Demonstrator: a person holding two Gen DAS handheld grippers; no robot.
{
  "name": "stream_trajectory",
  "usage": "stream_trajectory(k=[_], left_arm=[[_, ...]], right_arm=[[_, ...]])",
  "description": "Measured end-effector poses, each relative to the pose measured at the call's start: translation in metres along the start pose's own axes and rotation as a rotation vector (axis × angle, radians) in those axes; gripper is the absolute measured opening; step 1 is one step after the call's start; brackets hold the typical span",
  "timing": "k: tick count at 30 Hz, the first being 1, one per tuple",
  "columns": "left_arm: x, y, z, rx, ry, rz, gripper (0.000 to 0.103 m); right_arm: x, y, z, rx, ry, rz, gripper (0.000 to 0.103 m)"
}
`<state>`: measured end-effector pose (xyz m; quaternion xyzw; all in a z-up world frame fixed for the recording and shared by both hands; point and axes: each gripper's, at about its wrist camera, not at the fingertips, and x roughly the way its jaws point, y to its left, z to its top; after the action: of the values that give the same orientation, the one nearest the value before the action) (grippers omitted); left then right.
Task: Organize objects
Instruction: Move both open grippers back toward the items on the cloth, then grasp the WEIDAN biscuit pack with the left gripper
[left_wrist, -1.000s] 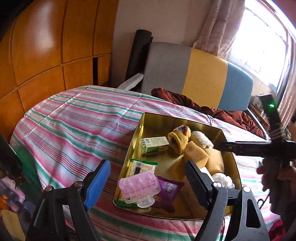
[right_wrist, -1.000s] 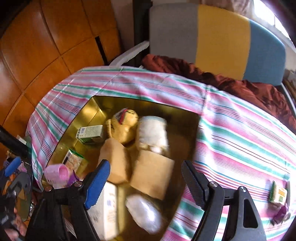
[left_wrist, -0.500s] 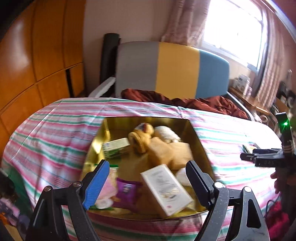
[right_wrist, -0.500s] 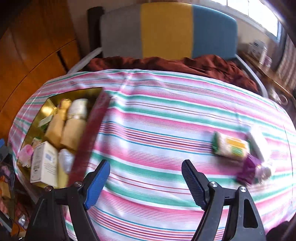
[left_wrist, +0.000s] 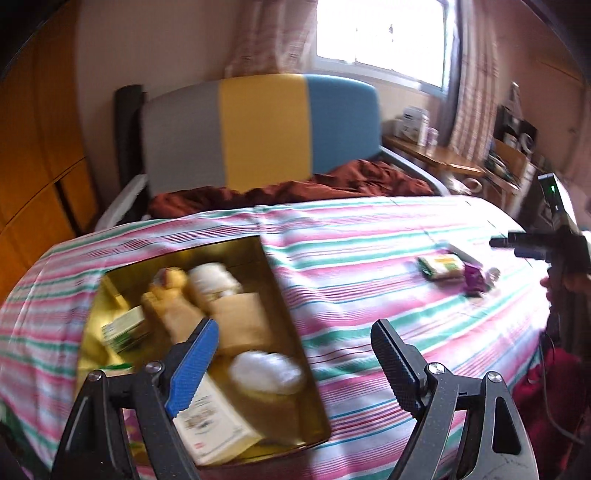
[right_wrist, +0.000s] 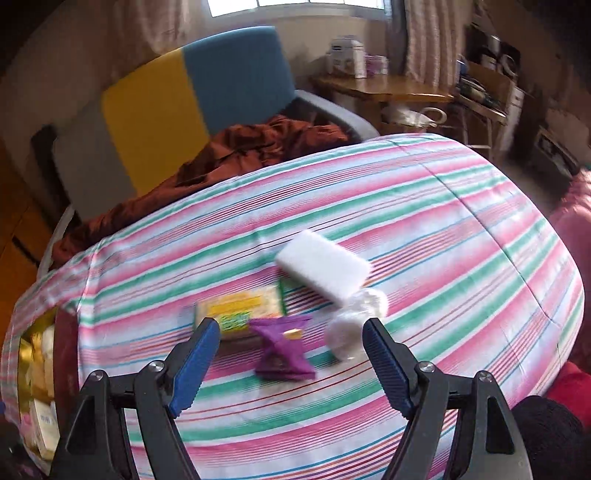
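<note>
A gold tin box (left_wrist: 291, 332) sits on the striped tablecloth, filled with several items: tan blocks, a plush toy, a white box (left_wrist: 214, 428), a green carton. My left gripper (left_wrist: 291, 365) is open and empty above the box's right edge. My right gripper (right_wrist: 290, 354) is open and empty, hovering over a loose group on the cloth: a purple packet (right_wrist: 282, 350), a yellow-green packet (right_wrist: 242, 308), a white block (right_wrist: 323, 269) and a clear wrapped item (right_wrist: 356, 317). The same group (left_wrist: 454, 269) shows in the left wrist view, with the right gripper (left_wrist: 524, 245) beside it.
A grey, yellow and blue chair (left_wrist: 258, 129) with a rust-red cloth (left_wrist: 295, 188) stands behind the table. A wooden desk (right_wrist: 388, 92) with clutter is at the back right. The gold box (right_wrist: 37, 387) lies at the far left in the right wrist view.
Both grippers swung to the right. The right gripper left the box and now faces the loose items on the cloth. The left view shifted from the box's middle toward its right edge.
</note>
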<state>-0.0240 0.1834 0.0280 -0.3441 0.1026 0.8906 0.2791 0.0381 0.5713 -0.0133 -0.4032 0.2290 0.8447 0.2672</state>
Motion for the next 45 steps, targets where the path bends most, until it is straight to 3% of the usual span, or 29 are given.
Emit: stream_trajectory(k=[4, 8, 15, 18, 25, 32, 41, 42, 43, 45], left_arm=[[0.020, -0.033, 0.007, 0.063, 0.028, -0.047, 0.085], [0.044, -0.063, 0.013, 0.127, 0.064, -0.077, 0.085], [0.095, -0.118, 0.030, 0.289, 0.115, -0.126, 0.085], [0.118, -0.141, 0.041, 0.366, 0.117, -0.166, 0.085], [0.169, -0.192, 0.055, 0.561, 0.147, -0.278, 0.085], [0.210, -0.234, 0.067, 0.728, 0.155, -0.332, 0.085], [0.251, -0.254, 0.065, 0.770, 0.211, -0.424, 0.085], [0.254, -0.255, 0.065, 0.754, 0.226, -0.442, 0.081], [0.256, -0.253, 0.065, 0.728, 0.241, -0.468, 0.069], [0.258, -0.247, 0.066, 0.646, 0.281, -0.513, 0.058]], right_arm=[[0.010, -0.054, 0.001, 0.222, -0.009, -0.003, 0.081], [0.021, -0.075, -0.004, 0.343, 0.036, 0.031, 0.081], [0.017, -0.051, -0.005, 0.256, 0.024, 0.086, 0.081], [0.014, -0.056, -0.004, 0.277, 0.010, 0.098, 0.081], [0.030, -0.066, -0.009, 0.328, 0.095, 0.134, 0.081], [0.036, -0.066, -0.009, 0.339, 0.126, 0.163, 0.081], [0.035, -0.071, -0.008, 0.370, 0.110, 0.172, 0.081], [0.035, -0.071, -0.007, 0.370, 0.108, 0.170, 0.081], [0.035, -0.071, -0.007, 0.370, 0.106, 0.169, 0.081], [0.034, -0.071, -0.007, 0.366, 0.102, 0.167, 0.081]])
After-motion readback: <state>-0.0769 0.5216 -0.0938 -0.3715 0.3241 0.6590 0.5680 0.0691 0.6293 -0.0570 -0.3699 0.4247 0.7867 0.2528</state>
